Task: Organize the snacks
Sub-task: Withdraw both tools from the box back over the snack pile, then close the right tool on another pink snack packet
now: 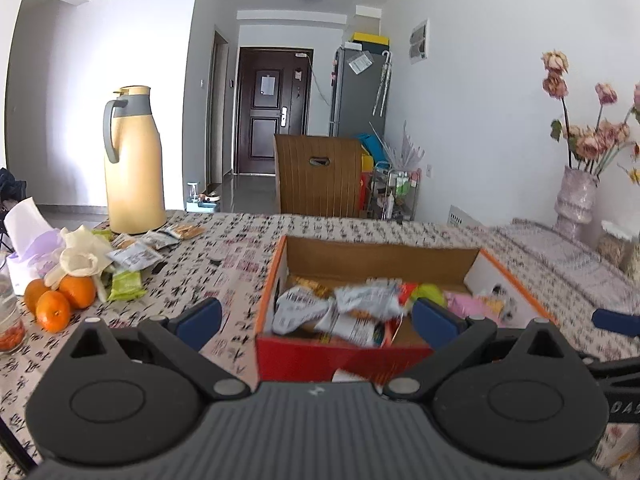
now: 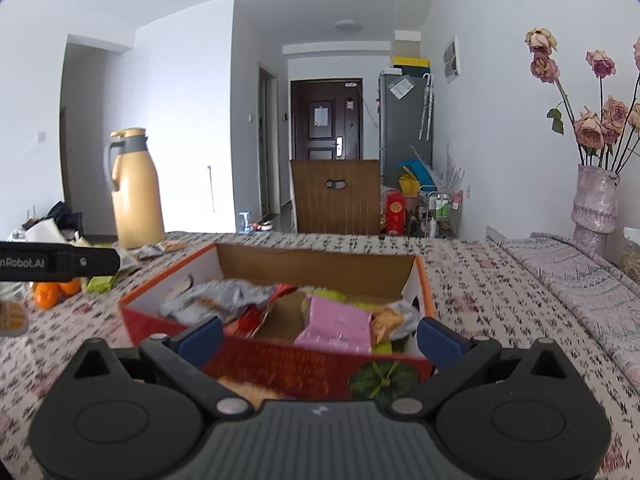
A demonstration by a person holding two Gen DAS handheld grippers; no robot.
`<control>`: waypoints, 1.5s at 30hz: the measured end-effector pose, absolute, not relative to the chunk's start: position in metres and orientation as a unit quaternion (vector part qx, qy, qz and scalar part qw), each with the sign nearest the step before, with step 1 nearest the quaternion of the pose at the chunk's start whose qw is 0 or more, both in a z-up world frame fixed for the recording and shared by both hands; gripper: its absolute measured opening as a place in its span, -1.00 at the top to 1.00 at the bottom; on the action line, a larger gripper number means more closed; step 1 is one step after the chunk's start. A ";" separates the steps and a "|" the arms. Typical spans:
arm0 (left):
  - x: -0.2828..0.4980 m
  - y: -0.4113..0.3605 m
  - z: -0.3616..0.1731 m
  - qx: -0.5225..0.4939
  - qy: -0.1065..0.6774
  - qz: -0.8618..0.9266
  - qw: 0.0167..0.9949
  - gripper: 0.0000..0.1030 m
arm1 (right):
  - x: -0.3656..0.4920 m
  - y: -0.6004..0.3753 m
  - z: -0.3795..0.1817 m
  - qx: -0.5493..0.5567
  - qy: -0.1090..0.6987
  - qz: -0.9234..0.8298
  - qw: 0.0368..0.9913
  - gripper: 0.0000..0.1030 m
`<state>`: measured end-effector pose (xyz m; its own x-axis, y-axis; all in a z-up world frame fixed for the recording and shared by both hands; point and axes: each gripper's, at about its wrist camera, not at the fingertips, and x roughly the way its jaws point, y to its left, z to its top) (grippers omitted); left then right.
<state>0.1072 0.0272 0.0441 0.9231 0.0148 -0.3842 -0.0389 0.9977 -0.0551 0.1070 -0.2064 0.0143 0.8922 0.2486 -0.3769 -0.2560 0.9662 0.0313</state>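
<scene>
Before both grippers' wide-spread, empty fingers (image 1: 200,318) (image 2: 438,338), the snack box (image 2: 276,356) lies crosswise.

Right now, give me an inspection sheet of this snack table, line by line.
Surface: patterned tablecloth covers the table.
Job's things: open cardboard box holds several snack packets, including a pink packet; loose snack packets lie outside, near the thermos.
Clutter: yellow thermos, oranges, tissue box, vase of dried roses.
Grippers: left tongs and right tongs both open, holding nothing, before the box.
Cables: nothing seen.
Surroundings: wooden chair, dark door, grey fridge.
</scene>
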 end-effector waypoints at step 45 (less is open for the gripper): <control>0.071 0.063 -0.040 -0.055 0.260 0.007 0.964 -1.00 | 0.097 -0.157 -0.057 -0.051 0.351 0.125 0.926 -0.51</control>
<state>0.0711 0.0626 -0.0397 0.8652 -0.0148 -0.5013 -0.0424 0.9938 -0.1025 0.0975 -0.1571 -0.0571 0.7217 0.1963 -0.6637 -0.2685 0.9632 -0.0070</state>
